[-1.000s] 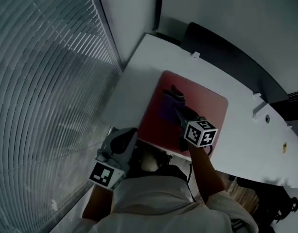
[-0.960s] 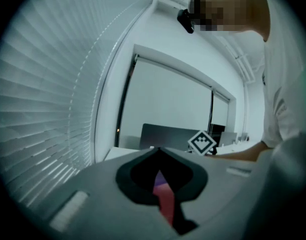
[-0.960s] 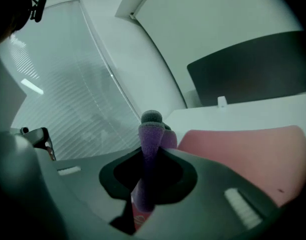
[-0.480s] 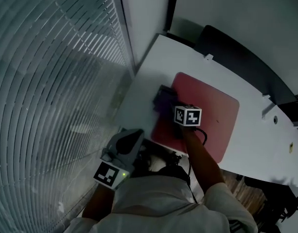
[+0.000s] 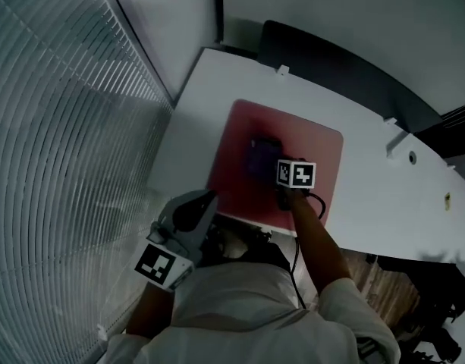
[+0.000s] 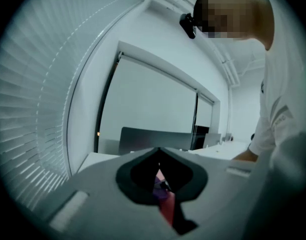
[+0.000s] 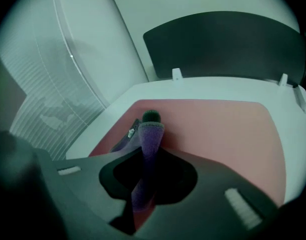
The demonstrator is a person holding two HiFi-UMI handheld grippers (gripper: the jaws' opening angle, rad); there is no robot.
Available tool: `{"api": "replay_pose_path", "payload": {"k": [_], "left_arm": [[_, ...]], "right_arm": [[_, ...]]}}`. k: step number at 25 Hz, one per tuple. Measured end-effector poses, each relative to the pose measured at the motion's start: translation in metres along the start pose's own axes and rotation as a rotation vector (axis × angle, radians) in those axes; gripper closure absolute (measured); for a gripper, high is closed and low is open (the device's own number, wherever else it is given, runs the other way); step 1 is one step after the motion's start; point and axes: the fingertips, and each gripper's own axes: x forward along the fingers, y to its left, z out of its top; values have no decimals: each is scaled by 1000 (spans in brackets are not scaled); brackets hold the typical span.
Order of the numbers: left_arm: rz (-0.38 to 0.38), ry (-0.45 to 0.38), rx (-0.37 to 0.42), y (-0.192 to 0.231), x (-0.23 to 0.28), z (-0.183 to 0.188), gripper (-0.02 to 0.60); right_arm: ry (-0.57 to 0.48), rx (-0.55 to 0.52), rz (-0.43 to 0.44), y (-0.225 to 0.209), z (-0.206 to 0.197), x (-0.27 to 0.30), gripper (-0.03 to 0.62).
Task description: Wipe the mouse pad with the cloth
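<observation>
Reaching over the table's (image 5: pixel 209 89) near edge, the right tongs (image 7: pixel 143 184) clamp the purple cloth (image 7: pixel 151 136) on the red mouse pad's (image 5: pixel 319 146) middle; the left tongs (image 5: pixel 206 201) hang off that edge, jaws together.

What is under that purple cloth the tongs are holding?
The cloth, pinched in the right tongs, rests on the red mouse pad, which lies on the white table. The patch of pad beneath it is covered.

Purple cloth (image 5: pixel 259 158) (bunched up) lies on the flat red mouse pad (image 5: pixel 325 156).
</observation>
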Motion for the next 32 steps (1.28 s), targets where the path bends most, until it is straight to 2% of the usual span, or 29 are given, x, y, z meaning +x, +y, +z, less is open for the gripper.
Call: {"api": "replay_pose_path", "payload": {"k": [8,13,22,25,27,29,32], "left_arm": [[-50,11,-16,-74,64,-1,580],[-102,26,24,-117,96,-6,580],[-161,26,24,-170,143,1,580],[-171,33,16,-178,147,-2,580],[-170,31,6,-180,146,-4,580],[-164,24,7,-176,144,-2,580],[-145,12,6,-163,132,3,580]], "right_arm": [[-16,73,-73,-123,-25,-66,543],[-37,129,-101,-182,-44,-108,543],[-71,186,-215,-269,-72,-188,545],[-97,202,-262,-281,-82,-215,545],[-165,263,-262,-276,-79,-237,545],[-243,313,-237,-261,-63,-252,545],[-297,261,-174,-220,-38,-257,545]]}}
